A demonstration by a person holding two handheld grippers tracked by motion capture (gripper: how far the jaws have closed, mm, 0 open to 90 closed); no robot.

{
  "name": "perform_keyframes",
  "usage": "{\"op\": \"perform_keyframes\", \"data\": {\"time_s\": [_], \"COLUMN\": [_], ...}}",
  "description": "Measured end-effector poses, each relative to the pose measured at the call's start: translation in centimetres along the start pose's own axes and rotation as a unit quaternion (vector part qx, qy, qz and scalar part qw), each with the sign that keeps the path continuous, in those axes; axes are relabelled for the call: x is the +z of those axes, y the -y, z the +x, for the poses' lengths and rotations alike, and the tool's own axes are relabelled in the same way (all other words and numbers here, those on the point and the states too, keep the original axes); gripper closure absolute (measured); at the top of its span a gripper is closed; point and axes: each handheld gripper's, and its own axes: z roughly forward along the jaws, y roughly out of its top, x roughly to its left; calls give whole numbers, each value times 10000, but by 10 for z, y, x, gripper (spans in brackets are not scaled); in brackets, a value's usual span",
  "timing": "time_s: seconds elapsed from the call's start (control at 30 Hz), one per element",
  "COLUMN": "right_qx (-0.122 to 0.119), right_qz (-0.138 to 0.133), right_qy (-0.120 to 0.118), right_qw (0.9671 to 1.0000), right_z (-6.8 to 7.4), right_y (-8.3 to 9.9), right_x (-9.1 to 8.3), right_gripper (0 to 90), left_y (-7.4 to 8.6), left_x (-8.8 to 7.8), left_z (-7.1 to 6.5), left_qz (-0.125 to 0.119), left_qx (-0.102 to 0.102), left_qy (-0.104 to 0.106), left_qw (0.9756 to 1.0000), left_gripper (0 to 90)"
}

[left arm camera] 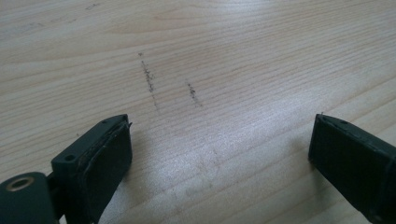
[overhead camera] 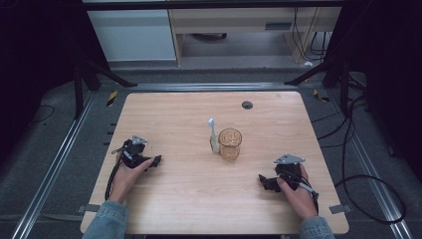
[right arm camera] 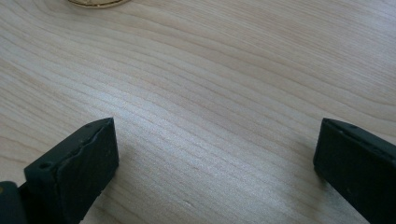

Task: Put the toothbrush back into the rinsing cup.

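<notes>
Amber glass cup, see-through and patterned, stands upright near the middle of the wooden table. A toothbrush stands just left of it, head up, handle touching or nearly touching the cup wall; cannot tell whether it leans on the cup. In the right gripper view a gold-toned curved edge, the cup base, shows at the top border.

Left gripper lies low on the table at the left side, held by the left hand, jaws pointing toward the table centre. Left gripper view: jaws wide apart, nothing between them, bare wood under them with two short dark scuff marks ahead.

Right gripper sits low at the right side in the right hand, jaws pointing inward. Right gripper view: jaws spread wide, holding nothing, plain wood grain between.

Both grippers well apart from the cup. Small dark round grommet near the far edge of the table. Denim sleeves at the near edge.
</notes>
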Motion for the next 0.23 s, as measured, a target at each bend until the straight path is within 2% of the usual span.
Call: {"op": "perform_keyframes", "data": {"time_s": [0.23], "right_qx": [1], "right_qz": [0], "right_qy": [0], "right_qw": [10000], "right_z": [0], "right_y": [0], "right_x": [0], "right_gripper": [4], "left_y": [3], "left_x": [4], "left_z": [1], "left_qz": [-270], "left_qx": [-9], "left_qy": [-16], "left_qw": [9996], "left_gripper": [28]}}
